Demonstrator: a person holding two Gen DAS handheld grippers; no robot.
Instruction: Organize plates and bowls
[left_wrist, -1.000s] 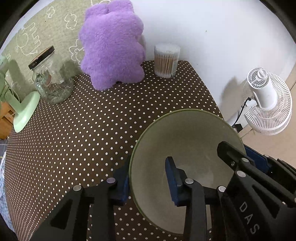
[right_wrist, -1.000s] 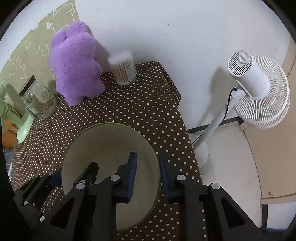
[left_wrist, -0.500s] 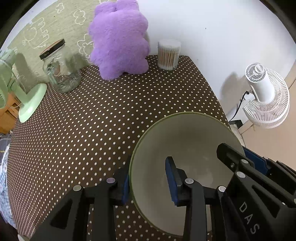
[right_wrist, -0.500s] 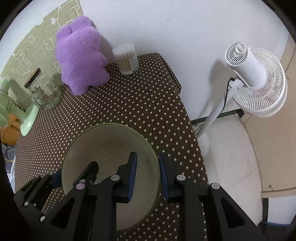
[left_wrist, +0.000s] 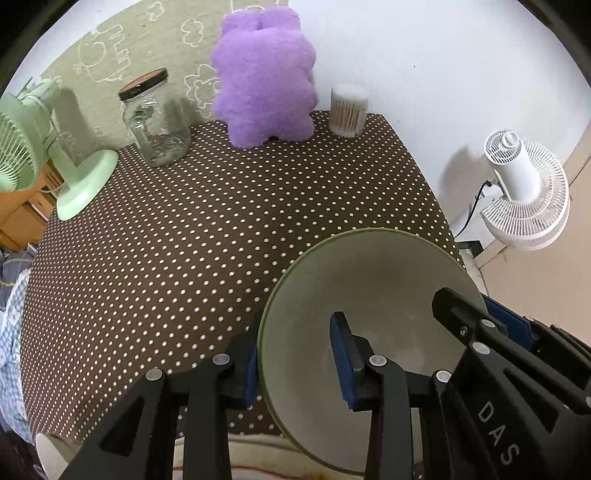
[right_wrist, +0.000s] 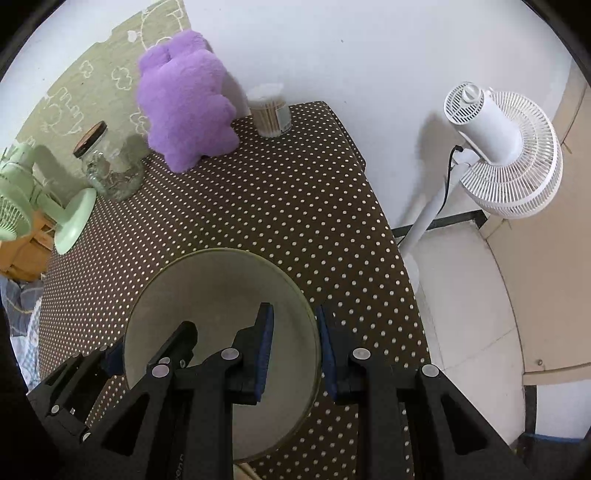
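You have the wide pale-green ceramic bowl pinched by its rim on opposite sides, left tongs and right tongs each straddling the wall, so it hangs level above the near edge of the brown polka-dot bench without tipping.
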